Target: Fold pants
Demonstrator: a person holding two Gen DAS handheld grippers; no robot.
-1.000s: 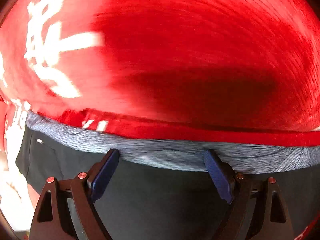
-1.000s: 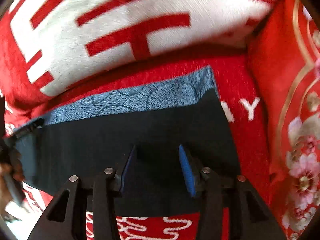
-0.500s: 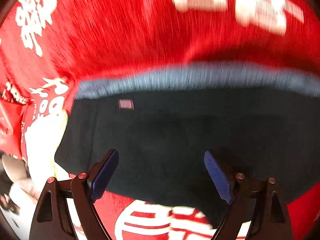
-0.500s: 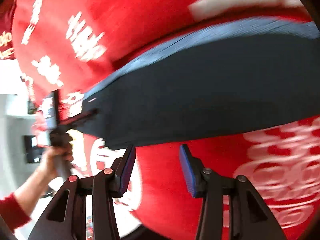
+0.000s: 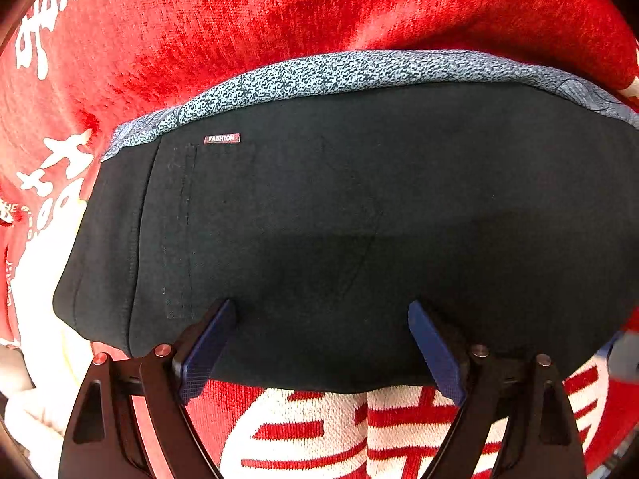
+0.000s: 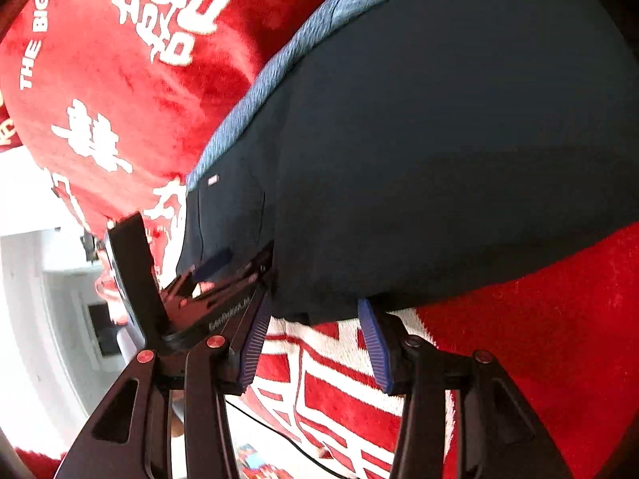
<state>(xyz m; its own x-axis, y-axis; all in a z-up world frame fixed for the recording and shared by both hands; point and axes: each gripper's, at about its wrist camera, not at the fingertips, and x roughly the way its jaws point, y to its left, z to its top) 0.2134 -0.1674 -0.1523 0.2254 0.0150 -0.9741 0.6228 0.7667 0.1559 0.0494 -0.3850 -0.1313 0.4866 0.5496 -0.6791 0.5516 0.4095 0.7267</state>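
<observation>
- The pants [image 5: 359,219] lie folded into a dark, flat, wide bundle on a red blanket [image 5: 199,40] with white lettering and patterns
- A blue-grey speckled band [image 5: 359,72] runs along the far edge of the pants, and a small red label [image 5: 222,138] reading FASHION sits near the far left corner of the dark cloth
- The left gripper [image 5: 321,339] is over the near edge of the pants; its blue-padded fingers [image 5: 203,347] stand wide apart with nothing clamped between them, the tips over the dark cloth
- In the right wrist view the pants [image 6: 439,139] fill the upper right, with the speckled band [image 6: 279,64] along their far left edge
- The right gripper [image 6: 315,335] is at the near edge of the pants, its fingers [image 6: 253,339] apart and empty, tips just beside the cloth's hem over the white-and-red pattern of the blanket [image 6: 120,60]
- The left gripper [image 6: 223,267] shows at the left in that view, at the near left corner of the pants; whether it touches the cloth cannot be told
</observation>
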